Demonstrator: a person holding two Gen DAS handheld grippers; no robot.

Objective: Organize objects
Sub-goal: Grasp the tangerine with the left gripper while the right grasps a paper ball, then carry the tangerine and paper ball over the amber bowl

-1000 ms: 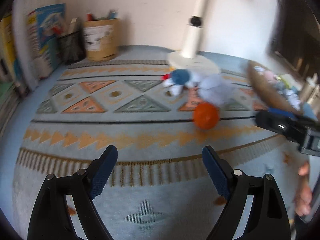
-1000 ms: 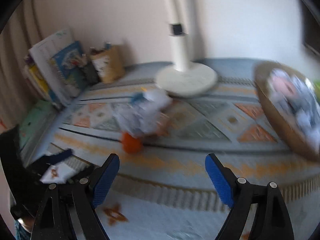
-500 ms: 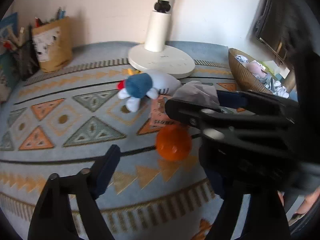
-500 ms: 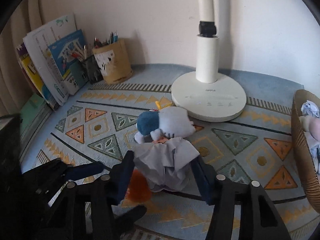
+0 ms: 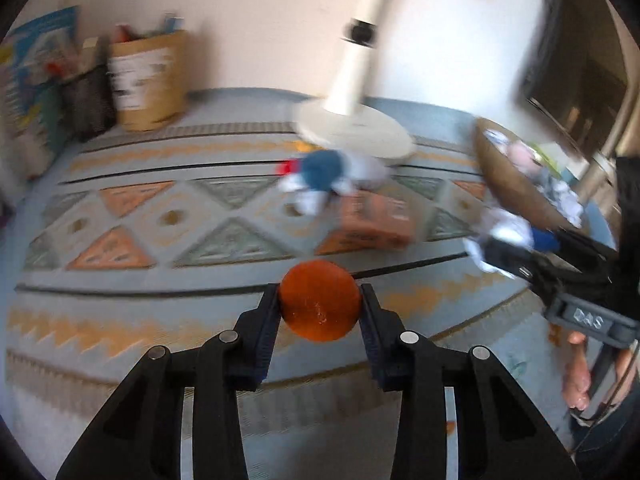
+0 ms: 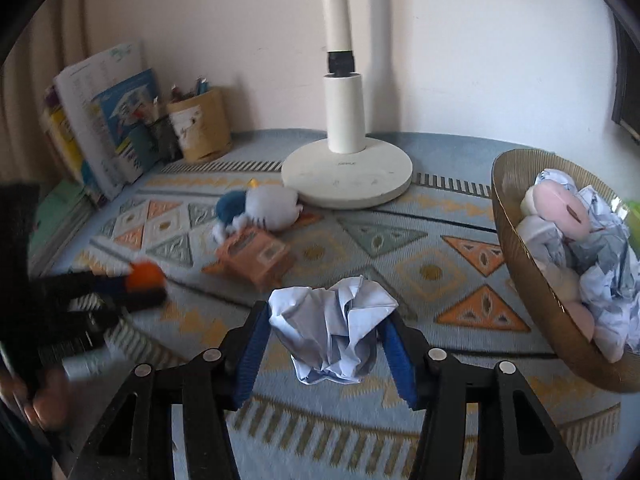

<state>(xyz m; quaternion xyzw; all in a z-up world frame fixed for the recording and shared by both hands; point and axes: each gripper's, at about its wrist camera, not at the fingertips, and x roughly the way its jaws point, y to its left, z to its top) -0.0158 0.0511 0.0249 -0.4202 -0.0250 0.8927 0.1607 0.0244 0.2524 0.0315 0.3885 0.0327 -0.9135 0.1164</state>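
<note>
At my three o'clock the basket [image 6: 520,280] holds crumpled papers and plush, while my right gripper [image 6: 326,332] clamps a paper wad [image 6: 332,328] near its rim and my left gripper [image 5: 320,304] pinches the orange ball [image 5: 319,300] above open rug [image 6: 400,420].

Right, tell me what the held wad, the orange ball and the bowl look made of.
Wad: paper, matte white, sharply creased. Orange ball: looks like matte rubber or foam; blur leaves it open. Bowl: fine ribbing with a brassy sheen suggests metal, possibly lacquered wood.
</note>
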